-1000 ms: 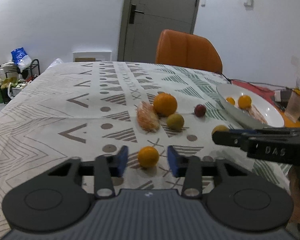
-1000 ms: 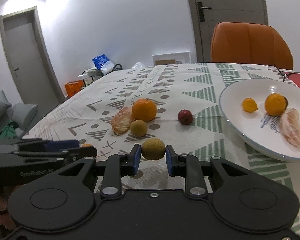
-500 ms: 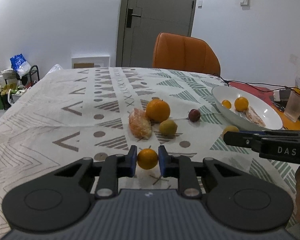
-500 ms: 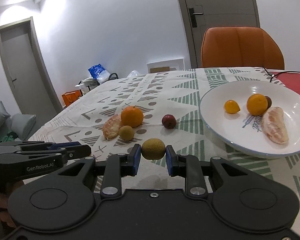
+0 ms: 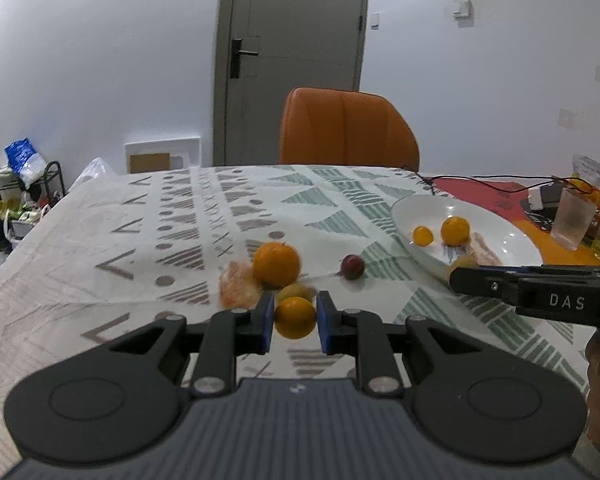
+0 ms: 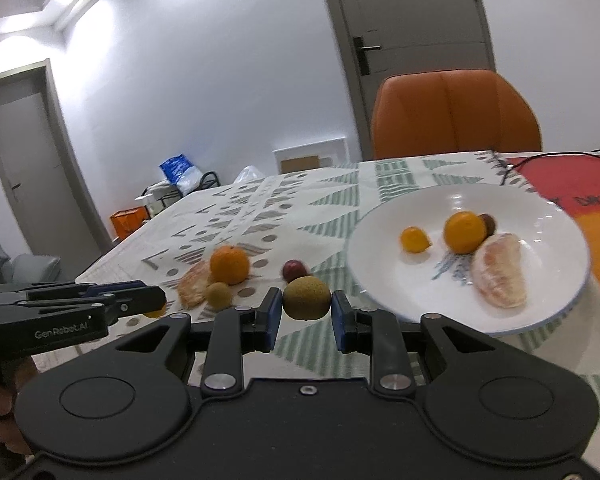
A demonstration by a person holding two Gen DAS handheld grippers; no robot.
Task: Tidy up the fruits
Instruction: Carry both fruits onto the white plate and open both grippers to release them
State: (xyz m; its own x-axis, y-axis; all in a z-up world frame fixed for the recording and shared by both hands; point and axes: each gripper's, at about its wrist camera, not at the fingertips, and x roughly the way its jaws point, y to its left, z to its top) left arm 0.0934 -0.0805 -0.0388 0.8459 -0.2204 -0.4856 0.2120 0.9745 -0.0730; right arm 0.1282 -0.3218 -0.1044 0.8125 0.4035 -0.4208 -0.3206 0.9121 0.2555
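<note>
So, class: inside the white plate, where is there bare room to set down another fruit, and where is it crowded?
The white plate is bare along its left and near side, below the small orange fruit. Its far rim also looks free. The middle-right is crowded: the larger orange, a dark fruit and the peeled segment cluster there.

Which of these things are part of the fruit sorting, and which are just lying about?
Part of the job: small orange in the left gripper; greenish fruit in the right gripper; big orange, peeled citrus, dark red fruit; white plate.

Just lying about: orange chair, drinking glass, cables.
</note>
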